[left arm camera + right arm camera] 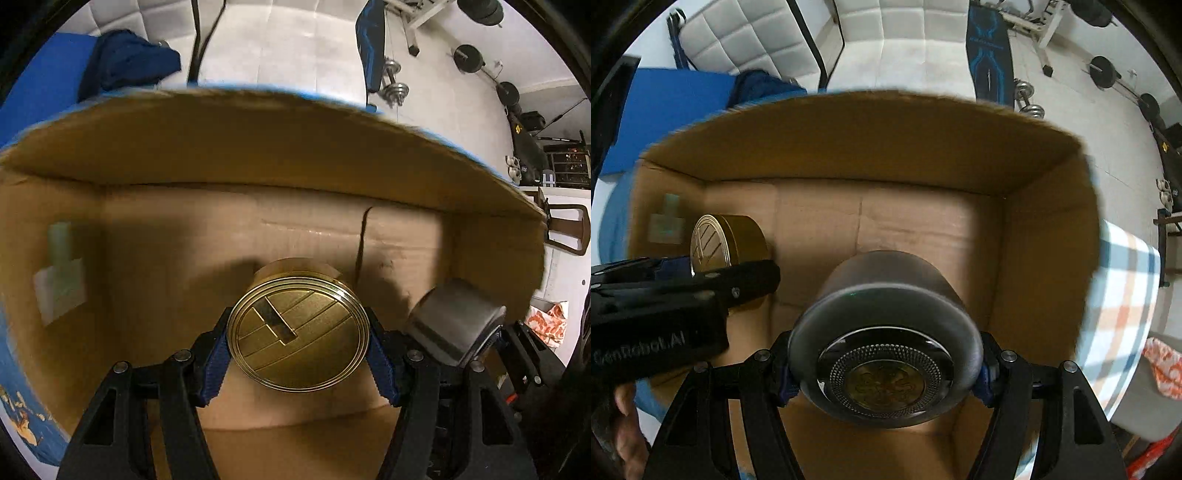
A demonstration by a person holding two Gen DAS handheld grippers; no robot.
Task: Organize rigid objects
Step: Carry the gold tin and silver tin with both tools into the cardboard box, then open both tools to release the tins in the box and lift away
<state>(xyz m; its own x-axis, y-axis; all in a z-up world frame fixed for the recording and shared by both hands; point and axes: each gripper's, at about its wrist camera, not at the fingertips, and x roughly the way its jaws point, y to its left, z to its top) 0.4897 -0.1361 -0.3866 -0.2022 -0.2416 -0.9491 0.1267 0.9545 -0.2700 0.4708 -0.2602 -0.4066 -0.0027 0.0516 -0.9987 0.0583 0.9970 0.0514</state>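
My left gripper point(297, 343) is shut on a round gold tin point(297, 338) with a ribbed lid, and holds it inside an open cardboard box point(258, 147). My right gripper point(886, 373) is shut on a round dark grey tin point(886, 347) with an ornate gold centre on its lid, held over the same box point(1049, 236). In the right wrist view the gold tin point(724, 236) and the left gripper point(694, 273) sit at the left of the box. In the left wrist view the grey tin point(454, 325) sits at the right.
The box stands on a checked cloth point(1123, 280). A white label point(59, 288) is stuck on the box's left inner wall. Behind it are a blue mat point(672, 110), a white padded sofa point(886, 40), and dumbbells point(1030, 99) on the floor.
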